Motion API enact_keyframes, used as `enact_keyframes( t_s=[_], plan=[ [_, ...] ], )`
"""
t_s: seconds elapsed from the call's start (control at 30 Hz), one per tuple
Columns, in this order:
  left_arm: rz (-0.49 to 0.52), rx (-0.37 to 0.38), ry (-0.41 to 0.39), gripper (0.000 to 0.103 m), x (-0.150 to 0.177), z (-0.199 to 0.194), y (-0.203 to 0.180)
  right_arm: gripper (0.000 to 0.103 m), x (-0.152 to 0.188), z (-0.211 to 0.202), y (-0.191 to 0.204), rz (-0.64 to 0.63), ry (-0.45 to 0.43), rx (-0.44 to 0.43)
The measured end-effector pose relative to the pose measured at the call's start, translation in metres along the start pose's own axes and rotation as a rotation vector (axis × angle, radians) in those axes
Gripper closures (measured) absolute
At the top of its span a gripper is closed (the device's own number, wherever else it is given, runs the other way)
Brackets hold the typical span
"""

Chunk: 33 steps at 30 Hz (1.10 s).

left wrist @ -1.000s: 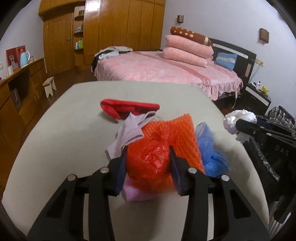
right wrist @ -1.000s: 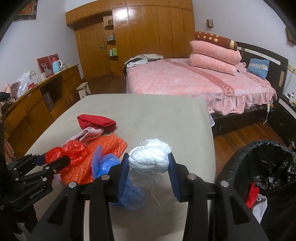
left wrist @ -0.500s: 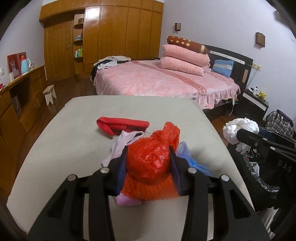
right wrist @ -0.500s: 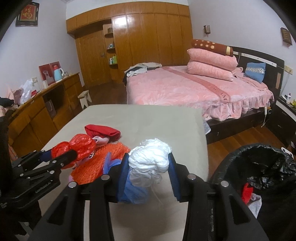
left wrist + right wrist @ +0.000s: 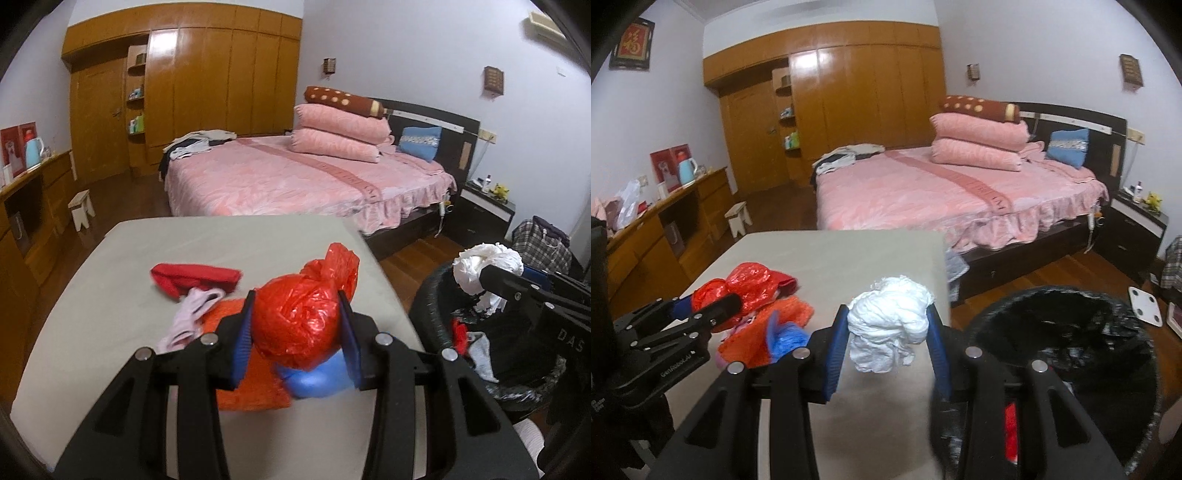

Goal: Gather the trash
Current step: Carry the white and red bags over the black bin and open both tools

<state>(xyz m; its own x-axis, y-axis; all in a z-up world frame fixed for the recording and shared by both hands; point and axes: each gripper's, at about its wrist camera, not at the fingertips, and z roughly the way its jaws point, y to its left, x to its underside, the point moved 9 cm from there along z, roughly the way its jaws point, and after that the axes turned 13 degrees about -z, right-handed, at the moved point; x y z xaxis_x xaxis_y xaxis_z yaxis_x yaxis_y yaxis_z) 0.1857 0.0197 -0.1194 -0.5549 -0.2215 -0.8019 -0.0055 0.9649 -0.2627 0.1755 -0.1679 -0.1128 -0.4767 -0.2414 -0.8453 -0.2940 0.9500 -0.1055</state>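
Note:
My left gripper (image 5: 297, 332) is shut on a crumpled red plastic bag (image 5: 301, 317), held above the grey table (image 5: 221, 236). My right gripper (image 5: 886, 332) is shut on a wad of white tissue (image 5: 888, 325), lifted off the table near its right edge. In the left wrist view the white tissue (image 5: 484, 267) hangs over the rim of the black-lined trash bin (image 5: 436, 317). The trash bin (image 5: 1071, 332) stands just right of the table and holds some red and grey scraps. The left gripper (image 5: 713, 306) with the red bag (image 5: 746, 284) shows at the left of the right wrist view.
On the table lie an orange mesh sheet (image 5: 251, 391), a blue plastic bag (image 5: 317, 380), a pale pink cloth (image 5: 188, 317) and a folded red cloth (image 5: 195, 278). A pink bed (image 5: 295, 184) stands beyond the table. A wooden sideboard (image 5: 665, 225) runs along the left.
Both grippers have risen and drawn back with their loads. The red bag has come up off the orange mesh. The white tissue has moved right, closer to the bin.

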Motion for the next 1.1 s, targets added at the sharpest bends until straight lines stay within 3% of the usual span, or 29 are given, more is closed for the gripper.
enact_keyframes(
  t_s=[0.57,1.1],
  plan=[
    [0.094,0.216,0.039,0.063,0.023,0.018,-0.125,0.062,0.031,-0.056,-0.117,0.089,0.0,0.247],
    [0.167,0.37,0.106,0.063,0.054,0.053,-0.225,0.062,0.072,-0.065,-0.189,0.15,0.06,0.37]
  ],
)
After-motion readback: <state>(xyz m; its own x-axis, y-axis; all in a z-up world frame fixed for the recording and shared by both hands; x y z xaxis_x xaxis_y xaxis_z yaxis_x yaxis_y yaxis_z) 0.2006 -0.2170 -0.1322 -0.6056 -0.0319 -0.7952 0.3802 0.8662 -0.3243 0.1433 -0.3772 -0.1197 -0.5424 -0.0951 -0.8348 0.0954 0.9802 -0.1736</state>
